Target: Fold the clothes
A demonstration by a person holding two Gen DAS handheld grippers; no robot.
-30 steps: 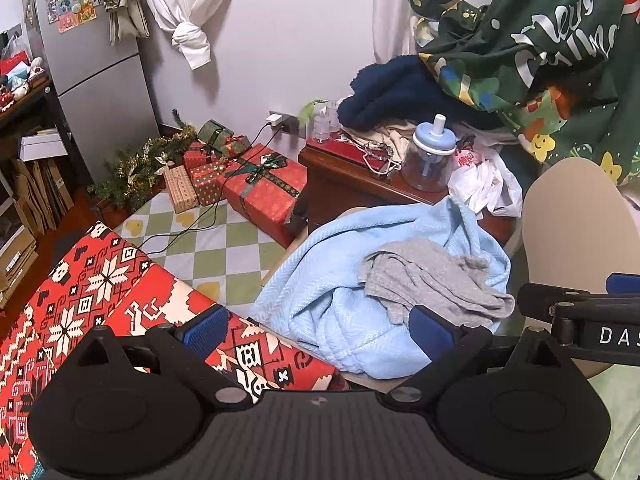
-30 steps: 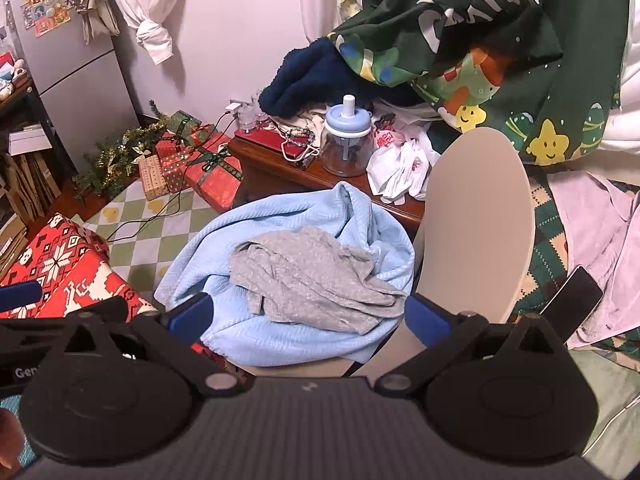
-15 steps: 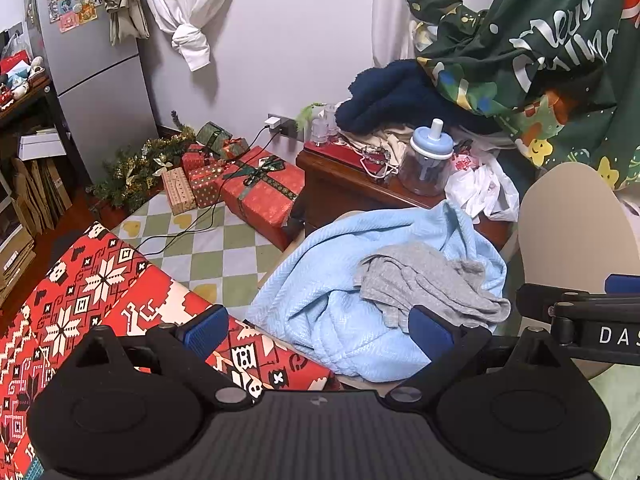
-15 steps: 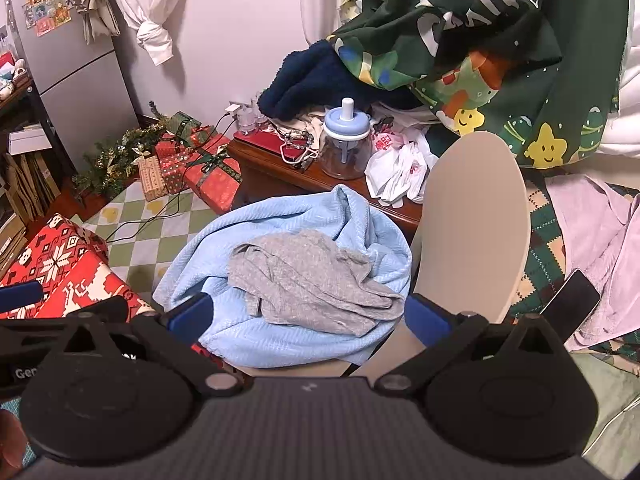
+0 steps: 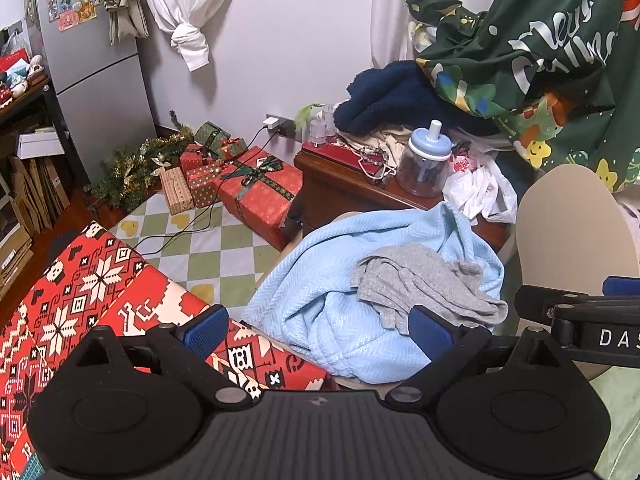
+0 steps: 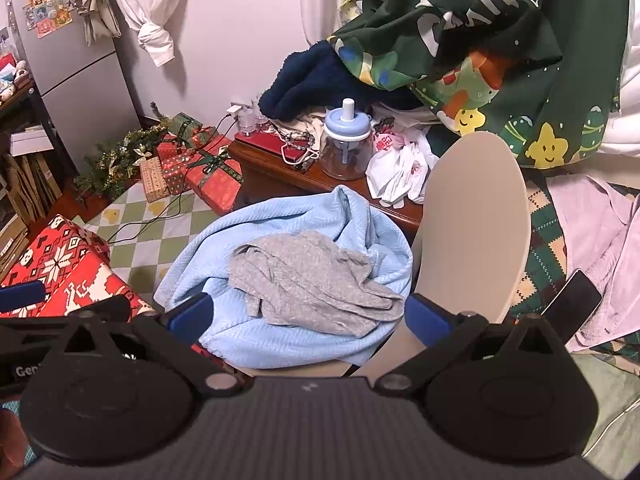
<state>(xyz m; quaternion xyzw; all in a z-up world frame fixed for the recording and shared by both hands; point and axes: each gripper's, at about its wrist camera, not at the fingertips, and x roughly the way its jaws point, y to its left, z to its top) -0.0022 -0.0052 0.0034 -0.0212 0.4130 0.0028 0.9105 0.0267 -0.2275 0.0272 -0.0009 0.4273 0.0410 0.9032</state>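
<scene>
A crumpled grey garment (image 5: 420, 280) (image 6: 304, 280) lies on top of a bunched light blue knit garment (image 5: 320, 280) (image 6: 280, 232), both heaped on the seat of a beige chair (image 6: 476, 216). My left gripper (image 5: 318, 330) hangs open just short of the pile, blue pads wide apart with nothing between them. My right gripper (image 6: 308, 316) is open too, close above the near edge of the grey garment. The right gripper's arm (image 5: 580, 316) shows at the right edge of the left wrist view.
A red patterned cloth (image 5: 80, 292) covers a surface at the left. Behind the chair stands a wooden side table (image 6: 276, 168) with a blue-lidded jar (image 6: 346, 140). Wrapped gifts (image 5: 256, 188) sit on the checkered floor mat. A green Christmas blanket (image 6: 480, 40) hangs at the right, above a phone (image 6: 572, 300).
Both grippers have crept slightly forward and down toward the pile. The clothes have not moved, and both grippers stay open.
</scene>
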